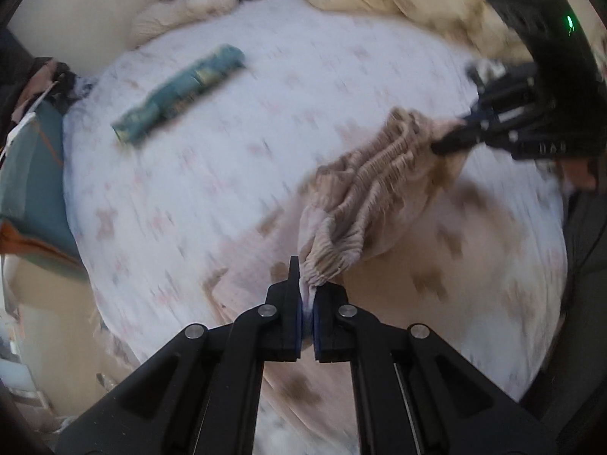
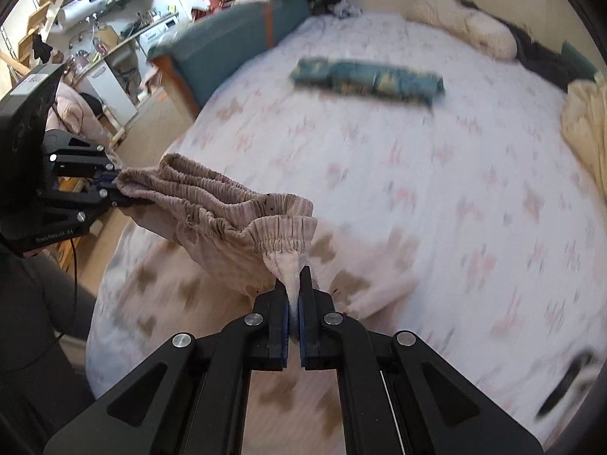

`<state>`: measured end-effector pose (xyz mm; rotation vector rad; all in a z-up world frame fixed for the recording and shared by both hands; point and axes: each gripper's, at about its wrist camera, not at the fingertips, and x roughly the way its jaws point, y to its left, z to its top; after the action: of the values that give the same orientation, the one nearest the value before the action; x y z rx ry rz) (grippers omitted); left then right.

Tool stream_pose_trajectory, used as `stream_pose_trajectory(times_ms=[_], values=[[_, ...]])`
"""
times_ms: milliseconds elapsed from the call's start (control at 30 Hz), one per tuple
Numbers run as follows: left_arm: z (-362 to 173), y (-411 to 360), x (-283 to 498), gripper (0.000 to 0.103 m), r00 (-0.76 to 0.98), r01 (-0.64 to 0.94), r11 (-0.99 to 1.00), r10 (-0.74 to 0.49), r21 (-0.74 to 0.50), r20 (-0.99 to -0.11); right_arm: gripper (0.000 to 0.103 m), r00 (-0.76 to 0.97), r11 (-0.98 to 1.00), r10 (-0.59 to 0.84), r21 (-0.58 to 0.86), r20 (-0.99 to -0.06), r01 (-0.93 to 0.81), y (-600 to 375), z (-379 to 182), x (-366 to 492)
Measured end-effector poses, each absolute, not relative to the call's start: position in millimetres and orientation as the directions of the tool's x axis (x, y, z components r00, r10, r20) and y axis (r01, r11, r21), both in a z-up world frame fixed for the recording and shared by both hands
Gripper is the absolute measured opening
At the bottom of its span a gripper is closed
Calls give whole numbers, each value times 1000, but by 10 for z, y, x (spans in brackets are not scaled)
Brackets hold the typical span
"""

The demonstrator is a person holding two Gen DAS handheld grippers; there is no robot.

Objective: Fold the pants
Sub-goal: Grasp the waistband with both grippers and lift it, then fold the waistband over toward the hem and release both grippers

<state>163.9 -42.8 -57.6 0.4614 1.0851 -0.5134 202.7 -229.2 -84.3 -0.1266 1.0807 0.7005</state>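
Pale pink pants [image 1: 364, 185] with brown bear-like prints hang over the bed, held up by their gathered elastic waistband [image 2: 227, 204]. My left gripper [image 1: 308, 288] is shut on one end of the waistband. My right gripper [image 2: 295, 284] is shut on the other end. The waistband sags in folds between the two. The right gripper [image 1: 451, 140] shows at the right of the left wrist view, and the left gripper [image 2: 114, 185] at the left of the right wrist view. The legs [image 2: 189, 288] trail down onto the sheet below.
The bed carries a white sheet [image 2: 436, 174] with faint pink prints. A rolled teal garment [image 2: 368, 79] lies on it further back. Cream pillows [image 2: 466, 22] and a yellowish blanket [image 2: 584, 125] sit at the far end. A teal headboard-like panel [image 2: 227, 45] borders one side. A person's dark sleeve [image 2: 34, 303] is at lower left.
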Motion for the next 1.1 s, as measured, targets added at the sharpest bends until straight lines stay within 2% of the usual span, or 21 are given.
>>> stream_pose_trajectory(times_ms=[200,267,300,333,400,433,533,567,600,667,733,767,800,933,967,1100], values=[[-951,-485,1262,5,279,586,810,-156,39,-948,4,181,811,413,270,-892,-519,-2294,-1354,1598],[-1003,-467,1203,6,228,551,834,-185,-30,-956,7,143,810,397,273,-907,-519,-2279,-1446,1491],[-1026,-455,1163,10,198,540,840,-192,-56,-961,10,107,808,379,272,-919,-523,-2266,-1483,1437],[-1055,-446,1121,25,178,539,840,-183,-60,-967,12,80,806,364,271,-928,-527,-2263,-1503,1383],[-1055,-399,1033,39,137,529,846,-165,-69,-977,28,31,804,337,270,-941,-529,-2286,-1489,1268],[-1020,-369,998,46,125,524,847,-183,-91,-975,31,20,803,337,277,-941,-529,-2316,-1440,1223],[-874,-231,1000,49,134,495,856,-246,-151,-960,36,21,780,421,351,-907,-518,-2435,-1171,1146],[-822,-177,1066,49,163,460,874,-255,-155,-953,47,49,781,438,353,-898,-515,-2459,-1088,1150],[-787,-126,1154,49,199,404,899,-267,-169,-943,52,103,785,460,350,-882,-511,-2479,-991,1165],[-835,-99,1279,49,252,310,933,-266,-183,-930,52,200,817,473,342,-858,-464,-2486,-949,1275],[-1075,-172,1381,47,234,246,953,-236,-177,-943,44,213,847,464,360,-860,-391,-2442,-1088,1425],[-1184,-222,1385,47,203,240,953,-236,-186,-950,32,191,850,466,377,-864,-367,-2379,-1200,1488],[-1313,-277,1377,47,166,233,953,-237,-195,-957,29,155,850,458,380,-875,-366,-2288,-1349,1522],[-1641,-427,1156,50,40,298,944,-160,-141,-986,29,22,869,316,280,-949,-408,-2150,-1797,1419],[-1686,-425,1112,50,12,308,940,-156,-145,-988,26,-28,879,269,257,-963,-401,-2194,-1904,1383],[-1645,-342,1007,52,10,307,943,-138,-128,-990,28,2,916,236,222,-972,-334,-2445,-1834,1373]])
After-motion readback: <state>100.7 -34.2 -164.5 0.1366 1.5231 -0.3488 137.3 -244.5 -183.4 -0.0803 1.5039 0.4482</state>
